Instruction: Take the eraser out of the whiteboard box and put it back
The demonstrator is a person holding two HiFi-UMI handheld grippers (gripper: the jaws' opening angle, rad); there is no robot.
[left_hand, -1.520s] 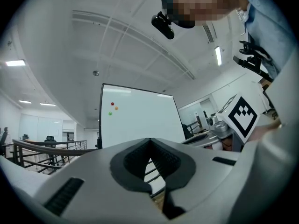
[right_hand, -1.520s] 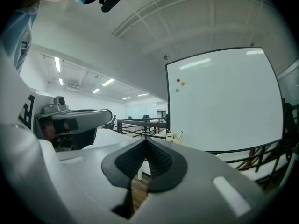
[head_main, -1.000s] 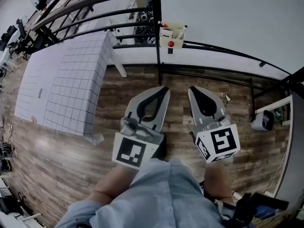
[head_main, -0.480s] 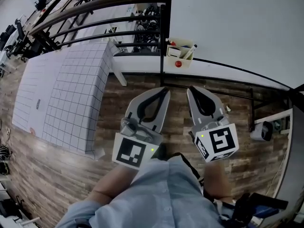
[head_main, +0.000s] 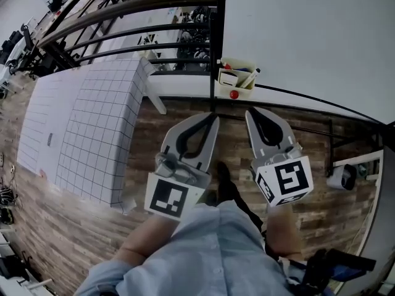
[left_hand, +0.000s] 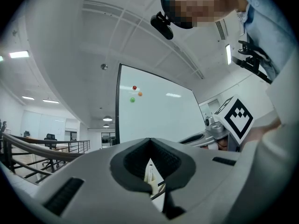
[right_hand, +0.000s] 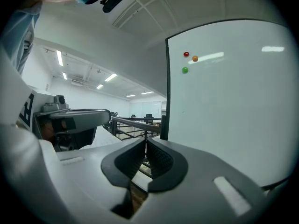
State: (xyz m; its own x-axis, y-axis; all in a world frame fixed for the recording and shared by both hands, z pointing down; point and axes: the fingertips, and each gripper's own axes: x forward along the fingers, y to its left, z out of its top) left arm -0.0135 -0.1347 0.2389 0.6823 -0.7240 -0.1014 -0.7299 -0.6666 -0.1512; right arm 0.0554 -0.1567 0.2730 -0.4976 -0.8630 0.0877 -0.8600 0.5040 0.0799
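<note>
Left gripper (head_main: 212,116) and right gripper (head_main: 250,112), both closed and empty in the head view, point at the box (head_main: 245,87) on the whiteboard's (head_main: 296,36) lower edge. I cannot make out the eraser inside. Left gripper view: tips meet, box beyond them. Right gripper view: tips together beside the whiteboard.

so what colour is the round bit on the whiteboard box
The round bit is red, clearest in the head view.
</note>
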